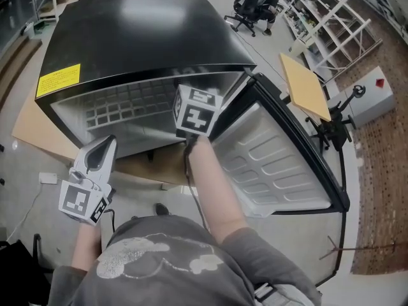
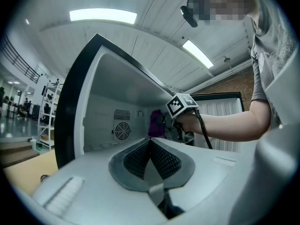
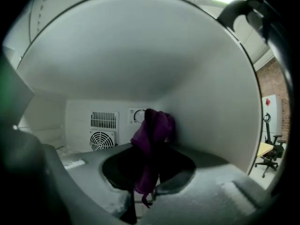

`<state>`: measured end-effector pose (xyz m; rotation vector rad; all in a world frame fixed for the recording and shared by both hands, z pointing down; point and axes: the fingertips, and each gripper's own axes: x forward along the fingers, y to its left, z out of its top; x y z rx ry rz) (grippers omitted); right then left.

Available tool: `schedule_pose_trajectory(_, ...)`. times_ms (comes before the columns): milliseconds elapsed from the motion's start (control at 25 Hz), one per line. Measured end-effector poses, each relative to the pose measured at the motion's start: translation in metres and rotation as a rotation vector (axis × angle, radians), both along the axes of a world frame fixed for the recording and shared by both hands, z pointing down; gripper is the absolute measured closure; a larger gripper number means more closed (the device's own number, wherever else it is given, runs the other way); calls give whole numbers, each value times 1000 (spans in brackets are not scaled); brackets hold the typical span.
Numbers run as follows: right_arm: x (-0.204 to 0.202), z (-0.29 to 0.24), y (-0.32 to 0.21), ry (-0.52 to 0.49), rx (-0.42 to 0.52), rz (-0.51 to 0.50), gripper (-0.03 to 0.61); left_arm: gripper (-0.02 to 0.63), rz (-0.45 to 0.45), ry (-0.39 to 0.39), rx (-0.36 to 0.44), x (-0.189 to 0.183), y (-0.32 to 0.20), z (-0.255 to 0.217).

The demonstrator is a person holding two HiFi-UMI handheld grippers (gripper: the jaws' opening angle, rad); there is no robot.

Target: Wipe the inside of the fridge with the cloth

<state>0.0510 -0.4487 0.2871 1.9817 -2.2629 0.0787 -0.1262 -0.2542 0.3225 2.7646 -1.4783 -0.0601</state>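
A small black fridge (image 1: pixel 140 37) stands on the floor with its door (image 1: pixel 280 152) swung open to the right. My right gripper (image 3: pixel 149 139) reaches inside the fridge and is shut on a purple cloth (image 3: pixel 152 139), which hangs bunched between the jaws close to the right inner wall (image 3: pixel 211 107). In the left gripper view the cloth (image 2: pixel 155 123) shows past the right gripper's marker cube (image 2: pixel 180 104). My left gripper (image 2: pixel 150 149) is shut on nothing and held outside, low at the fridge's front left (image 1: pixel 95 164).
A fan grille (image 3: pixel 101 139) and a dial (image 3: pixel 138 116) sit on the fridge's back wall. Cardboard (image 1: pixel 32 126) lies under the fridge. A stand with a tan board (image 1: pixel 306 85), white racks (image 1: pixel 331 18) and an office chair (image 1: pixel 252 5) stand to the right and behind.
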Motion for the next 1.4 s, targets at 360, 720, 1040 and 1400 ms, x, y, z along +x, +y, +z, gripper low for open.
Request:
schedule_pose_trajectory(360,26,8,39,-10,6,89,537,595,51,-11,-6,7,7,4)
schedule_pose_trajectory(720,40,13,87,-24,51,157,537,595,104,-17,-11,18,13,6)
schedule_pose_trajectory(1040,-36,23,135,66,221,-193,537,595,75,-24,-34,13,17,33)
schedule_pose_trajectory(1400,-163,126,201,186,126,-786,537,595,-160,-24,-132,-52,28,78)
